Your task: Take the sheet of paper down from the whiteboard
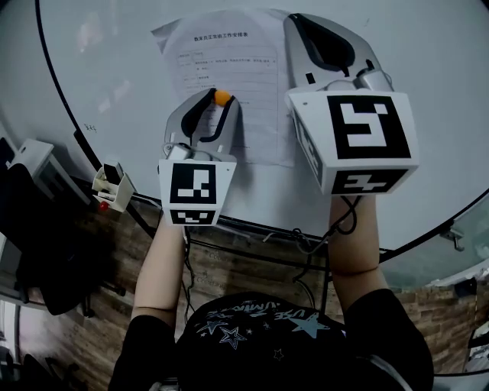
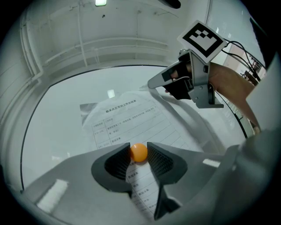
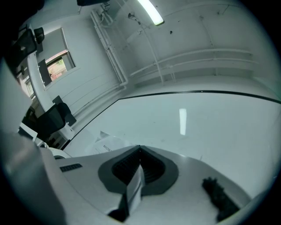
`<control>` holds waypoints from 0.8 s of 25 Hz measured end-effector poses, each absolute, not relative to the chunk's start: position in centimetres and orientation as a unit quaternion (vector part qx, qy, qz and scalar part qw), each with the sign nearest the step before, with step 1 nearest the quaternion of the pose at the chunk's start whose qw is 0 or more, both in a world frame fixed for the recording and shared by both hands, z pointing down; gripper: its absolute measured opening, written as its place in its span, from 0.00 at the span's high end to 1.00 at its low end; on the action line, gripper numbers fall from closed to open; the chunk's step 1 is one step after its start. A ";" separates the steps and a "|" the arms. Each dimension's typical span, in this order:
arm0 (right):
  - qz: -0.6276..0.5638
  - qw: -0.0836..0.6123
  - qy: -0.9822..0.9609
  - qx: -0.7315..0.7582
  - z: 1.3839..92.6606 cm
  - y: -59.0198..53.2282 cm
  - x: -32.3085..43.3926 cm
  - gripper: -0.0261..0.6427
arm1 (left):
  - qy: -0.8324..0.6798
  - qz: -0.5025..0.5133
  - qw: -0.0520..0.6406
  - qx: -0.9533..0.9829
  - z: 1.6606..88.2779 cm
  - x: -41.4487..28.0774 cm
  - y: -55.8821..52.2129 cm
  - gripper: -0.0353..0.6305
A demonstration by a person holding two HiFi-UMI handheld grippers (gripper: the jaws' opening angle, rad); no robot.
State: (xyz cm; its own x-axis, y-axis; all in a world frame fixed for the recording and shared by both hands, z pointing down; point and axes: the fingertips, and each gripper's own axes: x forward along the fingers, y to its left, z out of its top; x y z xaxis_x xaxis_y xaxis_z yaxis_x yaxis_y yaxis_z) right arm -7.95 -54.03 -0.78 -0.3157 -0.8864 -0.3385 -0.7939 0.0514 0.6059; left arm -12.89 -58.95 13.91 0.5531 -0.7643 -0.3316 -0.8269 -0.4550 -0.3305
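Note:
A printed sheet of paper (image 1: 229, 72) lies flat against the whiteboard (image 1: 92, 69). A small orange round magnet (image 1: 222, 98) sits on the sheet's lower middle. My left gripper (image 1: 221, 99) is shut on that magnet, and the left gripper view shows the magnet (image 2: 139, 152) pressed between the ribbed pads over the paper (image 2: 127, 121). My right gripper (image 1: 294, 19) is shut on the sheet's upper right edge. In the right gripper view a strip of the paper (image 3: 136, 186) runs between the jaws of the right gripper (image 3: 140, 150). The right gripper (image 2: 151, 83) also shows in the left gripper view.
A small white holder (image 1: 113, 187) with a red-tipped item hangs at the board's lower left edge. Dark furniture (image 1: 38, 237) stands on the floor to the left. Cables (image 1: 321, 237) hang under the board's dark frame (image 1: 252, 227). The person's arms reach up from below.

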 end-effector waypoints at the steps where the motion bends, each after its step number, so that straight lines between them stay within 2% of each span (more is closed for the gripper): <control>1: -0.368 0.060 -0.724 0.581 -0.7 -53.7 -7.8 0.94 | 0.469 0.074 0.233 -0.848 13.7 -13.0 -58.6 0.76; 5: -0.361 0.050 -0.730 0.579 0.6 -52.2 -6.1 0.94 | 0.474 0.078 0.241 -0.843 14.1 -12.7 -56.3 0.76; 14: -0.320 0.060 -0.773 0.545 6.3 -48.6 -3.8 0.94 | 0.505 0.052 0.174 -0.844 19.9 -13.4 -50.9 0.76; 20: -0.290 0.058 -0.794 0.531 10.5 -45.1 -1.7 0.94 | 0.525 0.024 0.161 -0.835 22.5 -12.4 -46.3 0.76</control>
